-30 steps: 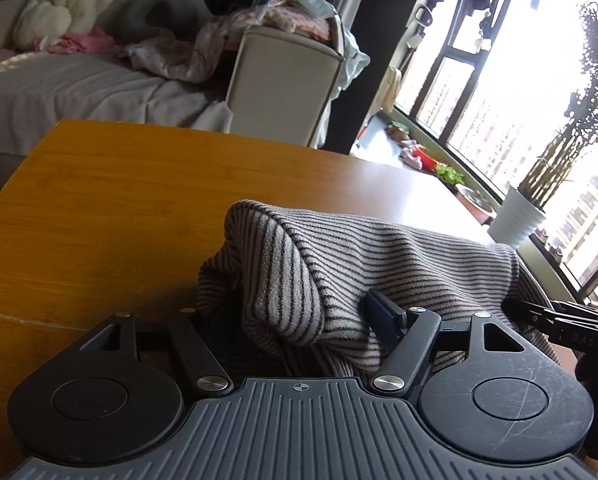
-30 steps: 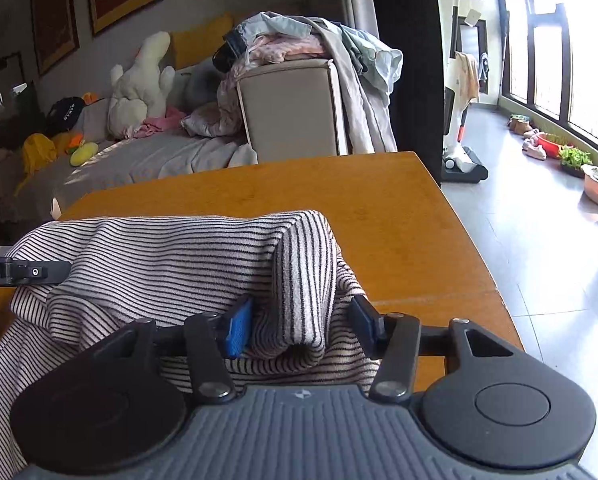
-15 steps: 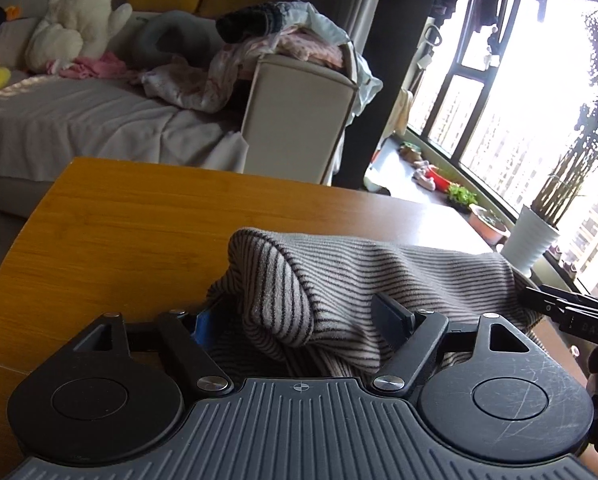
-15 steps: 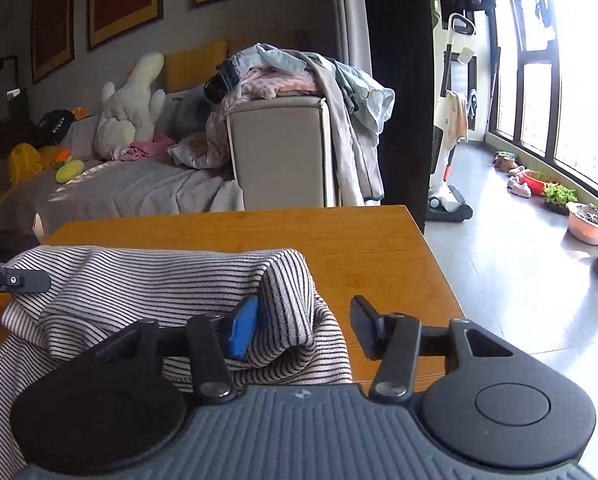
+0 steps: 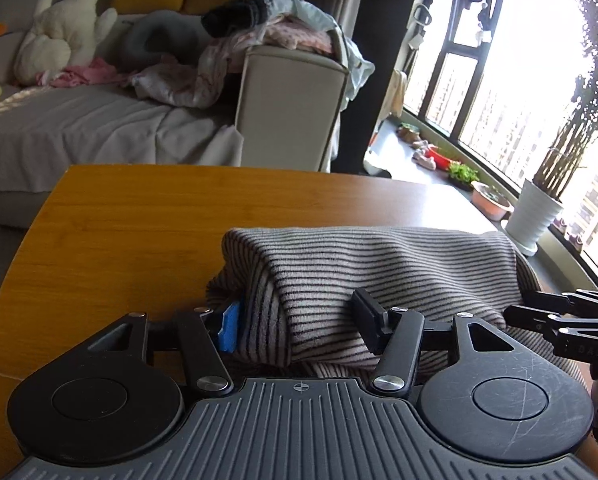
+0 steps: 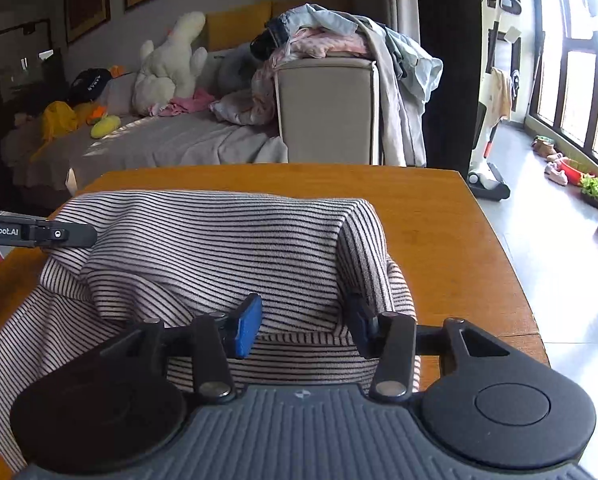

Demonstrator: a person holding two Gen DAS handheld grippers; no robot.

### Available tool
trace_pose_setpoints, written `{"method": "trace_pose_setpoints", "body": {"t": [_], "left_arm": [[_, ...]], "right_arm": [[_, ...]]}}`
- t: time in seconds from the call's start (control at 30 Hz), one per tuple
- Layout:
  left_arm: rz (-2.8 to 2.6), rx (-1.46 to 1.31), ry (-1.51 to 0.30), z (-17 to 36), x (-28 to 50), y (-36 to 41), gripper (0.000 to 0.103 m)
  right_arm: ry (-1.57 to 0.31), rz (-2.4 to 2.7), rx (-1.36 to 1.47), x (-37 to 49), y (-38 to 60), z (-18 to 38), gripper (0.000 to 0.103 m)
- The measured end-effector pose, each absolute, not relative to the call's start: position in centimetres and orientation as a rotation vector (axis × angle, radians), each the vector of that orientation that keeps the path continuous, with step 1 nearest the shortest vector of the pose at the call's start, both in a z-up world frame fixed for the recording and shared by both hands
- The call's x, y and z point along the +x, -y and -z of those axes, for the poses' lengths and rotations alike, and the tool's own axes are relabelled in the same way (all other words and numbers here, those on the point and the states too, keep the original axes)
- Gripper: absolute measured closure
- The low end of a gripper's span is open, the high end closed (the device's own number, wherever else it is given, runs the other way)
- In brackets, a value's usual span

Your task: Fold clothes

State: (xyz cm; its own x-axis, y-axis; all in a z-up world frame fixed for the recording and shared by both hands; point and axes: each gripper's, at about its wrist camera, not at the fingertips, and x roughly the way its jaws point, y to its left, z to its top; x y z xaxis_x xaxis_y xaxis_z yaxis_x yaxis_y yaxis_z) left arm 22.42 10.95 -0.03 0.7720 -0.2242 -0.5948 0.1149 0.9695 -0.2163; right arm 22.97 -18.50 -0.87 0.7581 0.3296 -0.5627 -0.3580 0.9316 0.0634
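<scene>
The left view shows a white plant pot [image 5: 533,220] at 2 o'clock by the window; the right view shows a white vacuum [image 6: 487,120] there — and pictures on the wall. Both show the couch [image 6: 171,140] at 11 o'clock. The striped shirt [image 5: 379,268] lies bunched on the wooden desk [image 5: 139,216], gray-pink with thin dark lines. The left tool [image 5: 297,326] is open wide, a fold of shirt between its fingers, not squeezed. The right tool [image 6: 305,326] is open wide too — a shirt fold sits loose between its fingers.
</scene>
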Motion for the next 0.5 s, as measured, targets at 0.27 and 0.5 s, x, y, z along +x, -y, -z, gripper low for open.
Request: {"method": "trace_pose_setpoints", "body": {"t": [0.27,0.5], "left_arm": [[0.193,-0.155,-0.695,0.7,22.2,-11.6,0.039],[0.178,-0.144,-0.702,0.7,21.9,-11.6,0.037]], "right_arm": [[-0.609,-0.357,-0.028,22.1,20.4,1.3,0.056],[-0.644,-0.234,0.102,22.1,24.7,2.0,0.05]]}}
